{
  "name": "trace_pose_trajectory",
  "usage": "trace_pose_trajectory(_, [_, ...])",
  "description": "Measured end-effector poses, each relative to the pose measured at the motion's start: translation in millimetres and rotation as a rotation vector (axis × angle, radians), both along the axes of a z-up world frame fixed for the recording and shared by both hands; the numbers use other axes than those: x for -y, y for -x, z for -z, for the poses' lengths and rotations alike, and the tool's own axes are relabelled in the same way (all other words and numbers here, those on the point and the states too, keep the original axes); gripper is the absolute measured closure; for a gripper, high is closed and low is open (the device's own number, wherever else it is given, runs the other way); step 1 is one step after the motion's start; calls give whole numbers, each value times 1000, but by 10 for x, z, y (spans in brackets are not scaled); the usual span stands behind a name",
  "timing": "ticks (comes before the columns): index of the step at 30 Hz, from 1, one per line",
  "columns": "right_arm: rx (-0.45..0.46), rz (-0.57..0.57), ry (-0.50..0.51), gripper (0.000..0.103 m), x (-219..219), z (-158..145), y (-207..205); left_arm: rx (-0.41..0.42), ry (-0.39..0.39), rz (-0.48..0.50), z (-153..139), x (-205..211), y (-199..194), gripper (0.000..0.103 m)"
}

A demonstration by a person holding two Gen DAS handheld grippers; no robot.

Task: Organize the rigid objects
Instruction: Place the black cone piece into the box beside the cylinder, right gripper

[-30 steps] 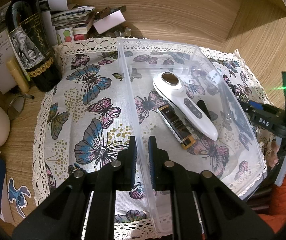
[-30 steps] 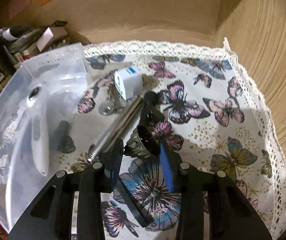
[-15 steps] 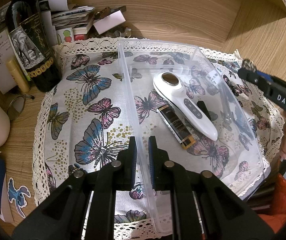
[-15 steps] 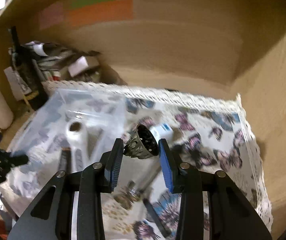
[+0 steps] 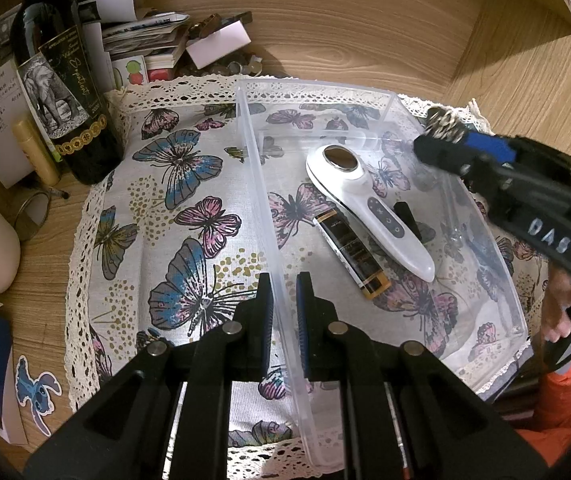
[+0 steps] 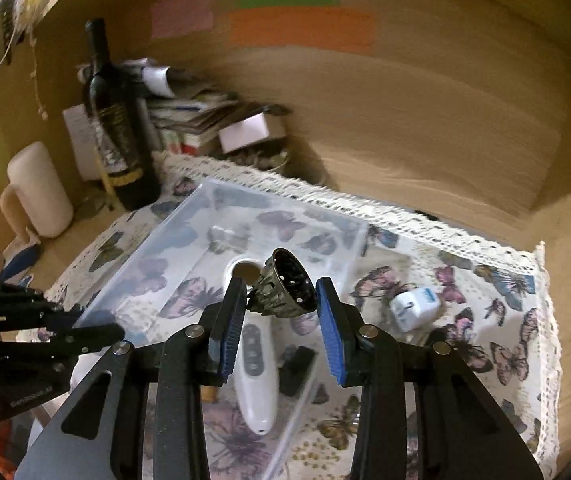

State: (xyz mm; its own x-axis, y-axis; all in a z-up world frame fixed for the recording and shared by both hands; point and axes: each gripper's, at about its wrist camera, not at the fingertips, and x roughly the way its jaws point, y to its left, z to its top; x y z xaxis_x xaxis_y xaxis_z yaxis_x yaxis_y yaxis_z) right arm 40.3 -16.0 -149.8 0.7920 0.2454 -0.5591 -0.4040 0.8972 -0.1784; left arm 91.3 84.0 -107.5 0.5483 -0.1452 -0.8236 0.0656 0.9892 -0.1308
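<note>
Massager (image 5: 369, 204) and tube (image 5: 351, 256) inside bin (image 5: 261, 184), bottle (image 5: 65, 92) left.

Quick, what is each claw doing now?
Left claw: closed on the clear box wall.
Right claw: closed on a dark metal cup.

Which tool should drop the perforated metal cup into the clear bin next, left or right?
Right. The right tool already holds the metal cup above the clear bin, while the left tool is clamped on the bin's near wall, steadying it.
</note>
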Motion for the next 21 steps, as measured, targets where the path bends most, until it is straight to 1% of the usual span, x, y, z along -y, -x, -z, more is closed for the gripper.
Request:
trace_pose_trajectory(5, [-69,-34,33,70,-95,147,-58,0,0,0,0,0,0,92])
trace_pose_trajectory(8, [-114,-63,69,70,-161,239,-76,0,0,0,0,1,0,92])
trace_pose_trajectory(11, [-135,-77,91,70,-199,282,-79,-1,3,-1,-1,-2,-5,92])
trace_pose_trajectory(16, [-148,-80,87,69,-191,268,-74,-1,2,-1,0,-2,-5,92])
trace_pose_trajectory(17, [-156,-80,101,68,-176,249,-69,-1,2,-1,0,-4,-6,92])
trace_pose_trajectory(21, [-119,-59,74,63,-94,133,-11,0,2,-1,-1,-2,-4,92])
